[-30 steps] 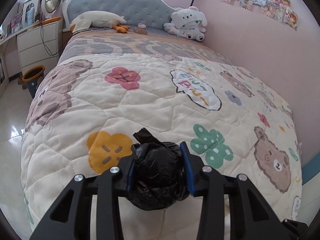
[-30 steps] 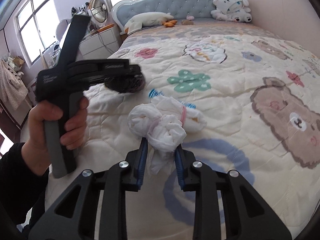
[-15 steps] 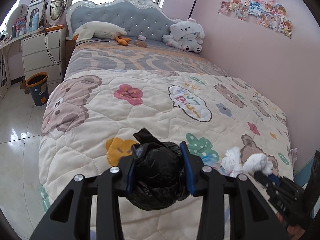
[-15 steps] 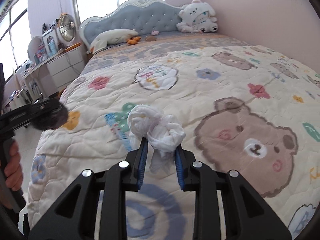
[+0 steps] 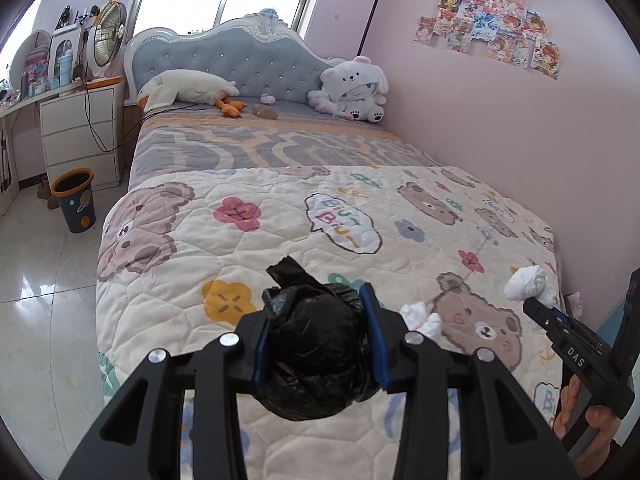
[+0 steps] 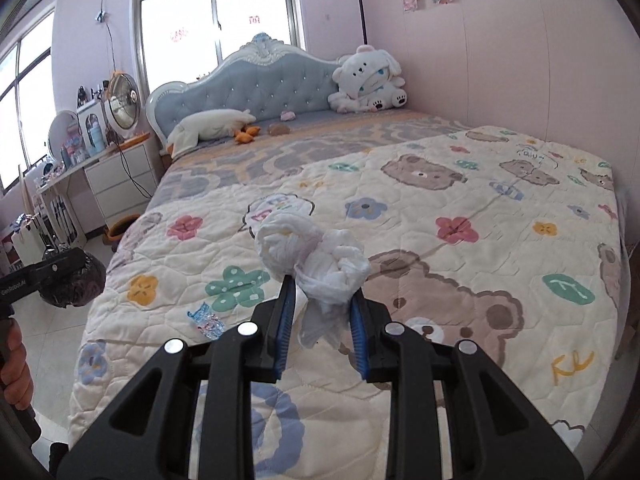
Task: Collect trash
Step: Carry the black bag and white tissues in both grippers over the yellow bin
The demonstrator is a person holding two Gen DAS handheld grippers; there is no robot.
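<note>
A crumpled black plastic bag (image 5: pixel 316 344) sits squeezed between the blue pads of my left gripper (image 5: pixel 318 300), held above the foot of the bed. My right gripper (image 6: pixel 322 292) is shut on a knotted white wad of tissue (image 6: pixel 312 256), also lifted off the quilt. In the left wrist view the right gripper (image 5: pixel 540 308) shows at the right edge with the white wad (image 5: pixel 530 282) at its tip. A small white crumpled piece (image 5: pixel 420 316) lies on the quilt by the bear print. A crinkled blue-and-clear wrapper (image 6: pixel 205 320) lies near the quilt's front left corner.
A dark waste bin with an orange rim (image 5: pixel 74 204) stands on the tiled floor left of the bed (image 5: pixel 280 216), beside white drawers (image 5: pixel 80 136). Plush toys and a goose pillow lie by the headboard. A pink wall runs along the bed's right side. A person's hand (image 5: pixel 592 420) grips the right tool.
Both grippers have risen and drawn back from the quilt with their loads still held. The right gripper lifted the white wad off the bed and swung right; more of the room shows.
</note>
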